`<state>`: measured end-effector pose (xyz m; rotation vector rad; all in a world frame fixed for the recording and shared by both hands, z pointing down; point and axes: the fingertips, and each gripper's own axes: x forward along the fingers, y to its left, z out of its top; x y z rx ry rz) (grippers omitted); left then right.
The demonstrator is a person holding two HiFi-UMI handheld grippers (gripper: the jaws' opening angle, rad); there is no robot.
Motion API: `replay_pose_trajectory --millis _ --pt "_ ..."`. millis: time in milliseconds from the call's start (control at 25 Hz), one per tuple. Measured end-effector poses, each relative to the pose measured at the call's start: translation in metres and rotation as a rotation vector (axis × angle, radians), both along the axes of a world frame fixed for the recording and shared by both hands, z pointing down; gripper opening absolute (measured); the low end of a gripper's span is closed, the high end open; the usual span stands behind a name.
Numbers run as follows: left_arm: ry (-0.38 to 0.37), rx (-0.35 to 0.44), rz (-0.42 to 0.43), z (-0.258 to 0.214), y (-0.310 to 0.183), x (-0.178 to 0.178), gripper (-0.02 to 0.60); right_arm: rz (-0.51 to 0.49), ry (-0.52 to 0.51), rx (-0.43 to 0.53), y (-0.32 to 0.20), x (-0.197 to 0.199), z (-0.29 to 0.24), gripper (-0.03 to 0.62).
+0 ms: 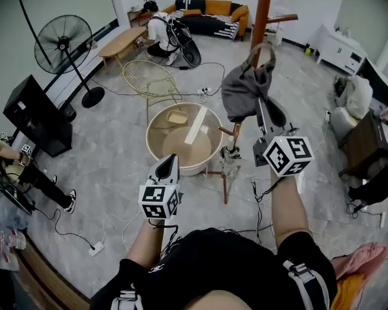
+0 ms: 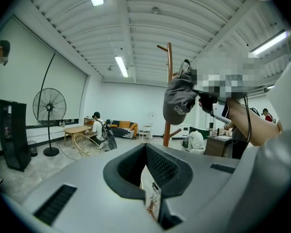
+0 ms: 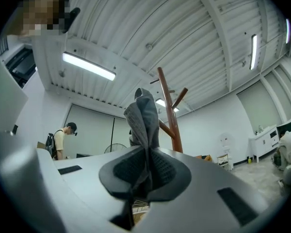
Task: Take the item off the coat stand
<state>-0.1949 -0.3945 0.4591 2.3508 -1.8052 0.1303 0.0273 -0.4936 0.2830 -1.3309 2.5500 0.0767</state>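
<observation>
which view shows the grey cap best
Left gripper view: the whole cap hangs side-on at the coat stand. Head view shows it from above, crumpled; right gripper view shows only a fold pinched in its jaws.

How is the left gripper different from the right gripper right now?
The right gripper has its fingers pinched on the grey cap; the left gripper has nothing between its fingers. The right gripper reaches up to the brown coat stand; the left gripper is held well short of it, pointing across the room. Both are grey, and both have their fingers closed.
</observation>
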Motion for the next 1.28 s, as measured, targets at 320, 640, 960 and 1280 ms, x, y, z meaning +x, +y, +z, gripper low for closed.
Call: replay_pose_trajectory --millis 320,640,960,1280 --pt "-0.005 0.005 0.068 0.007 -0.014 0.023 0.015 0.048 0.059 -0.170 0.029 0.006 0.120 0.036" --pt "-0.006 0.001 0.111 0.004 -0.017 0.032 0.015 0.085 0.065 -0.247 0.041 0.010 0.151 0.035" --pt "-0.009 -0.001 0.119 0.004 -0.019 0.038 0.015 0.105 0.081 -0.240 0.043 0.018 0.151 0.035" --pt "-0.012 0.000 0.116 0.000 -0.015 0.038 0.015 0.099 0.051 -0.257 0.043 0.024 0.149 0.035"
